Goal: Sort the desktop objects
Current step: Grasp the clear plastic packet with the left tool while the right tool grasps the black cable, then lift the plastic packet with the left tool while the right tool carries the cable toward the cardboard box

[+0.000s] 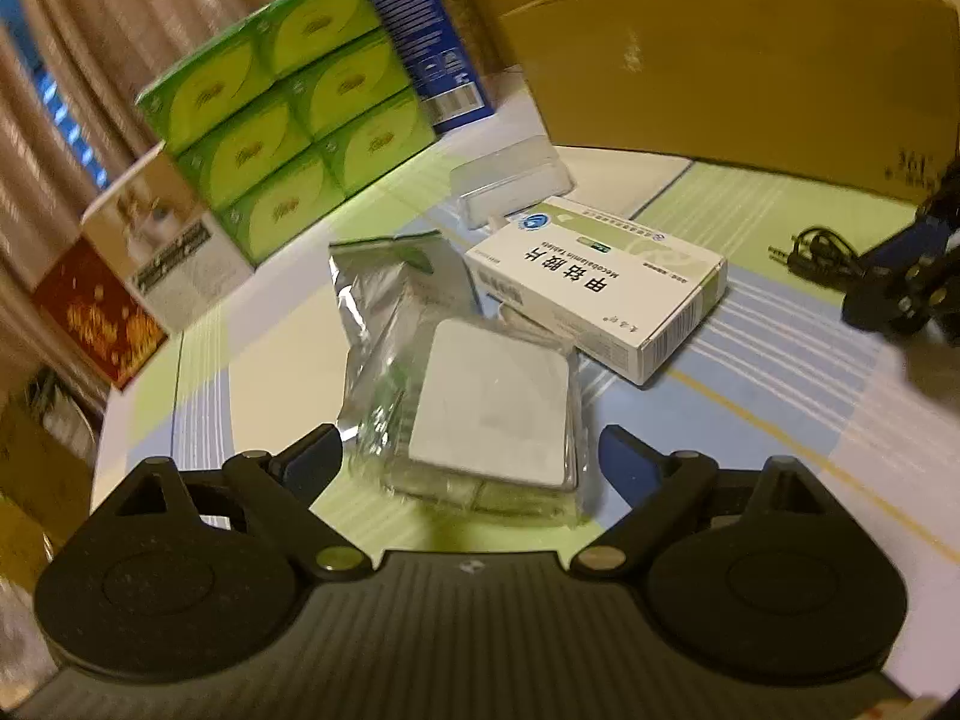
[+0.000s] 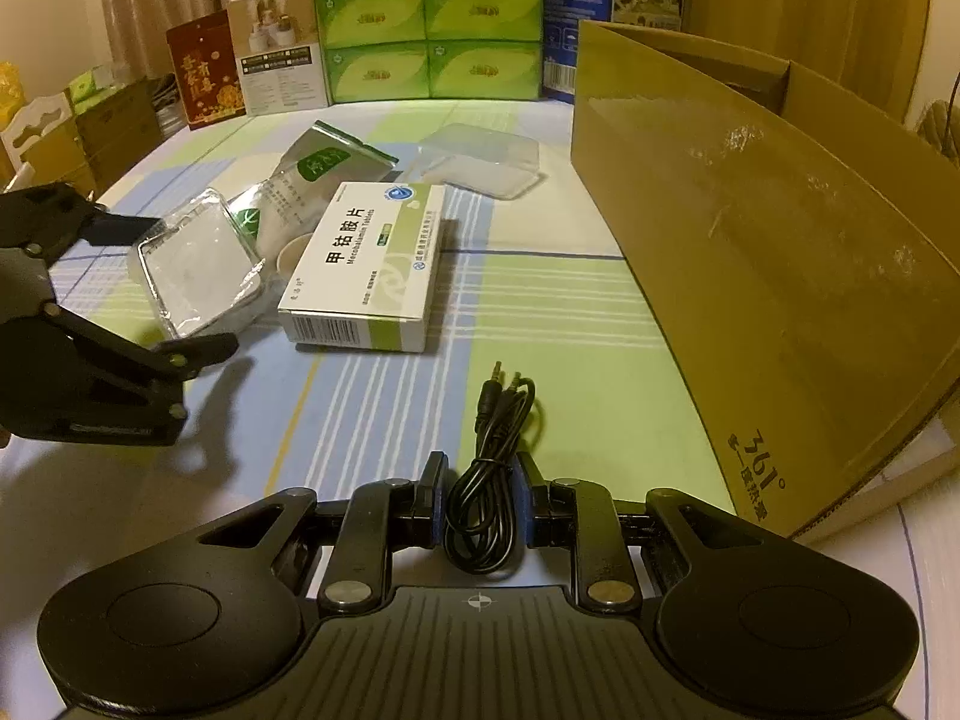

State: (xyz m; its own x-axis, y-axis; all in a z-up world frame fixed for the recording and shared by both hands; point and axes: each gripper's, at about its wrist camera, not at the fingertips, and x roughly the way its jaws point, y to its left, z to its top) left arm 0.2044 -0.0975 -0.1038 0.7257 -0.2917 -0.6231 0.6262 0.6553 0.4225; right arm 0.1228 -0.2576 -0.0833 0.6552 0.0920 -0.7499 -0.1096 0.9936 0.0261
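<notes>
Left hand-held gripper (image 1: pixel 471 456): jaws spread wide, nothing clamped. Its blue-padded fingers flank a clear plastic packet (image 1: pixel 489 420) with a white square pad inside; whether the fingers touch the wrap, cannot tell. The packet lies on the table (image 1: pixel 780 372), which wears a striped green, blue and cream cloth.

From the left wrist view, a silver foil pouch (image 1: pixel 384 288) with a green label sits at 11 o'clock of the packet, partly under it. A white-and-green medicine box (image 1: pixel 600 288) lies at 1 o'clock, its near corner just beside the packet. Beyond the box, at 12 o'clock, a clear plastic tray (image 1: pixel 510 180).

Right hand-held gripper (image 2: pixel 478 504): fingers drawn in close on a coiled black audio cable (image 2: pixel 489 480). The coil sits between the blue pads, with the two plug ends pointing away toward 12 o'clock over the cloth. Cable body appears to rest on the table.

From the right wrist view, the medicine box is at 11 o'clock, well apart from the cable. A large open cardboard carton (image 2: pixel 780 276) fills 1 to 3 o'clock, its long side wall facing the cable.

Back edge of table, 12 o'clock: stacked green tissue packs (image 2: pixel 429 18), a blue box (image 2: pixel 570 18) to their right, a white product box (image 2: pixel 279 54) and a red card box (image 2: pixel 201 75) to their left. Curtain behind.
</notes>
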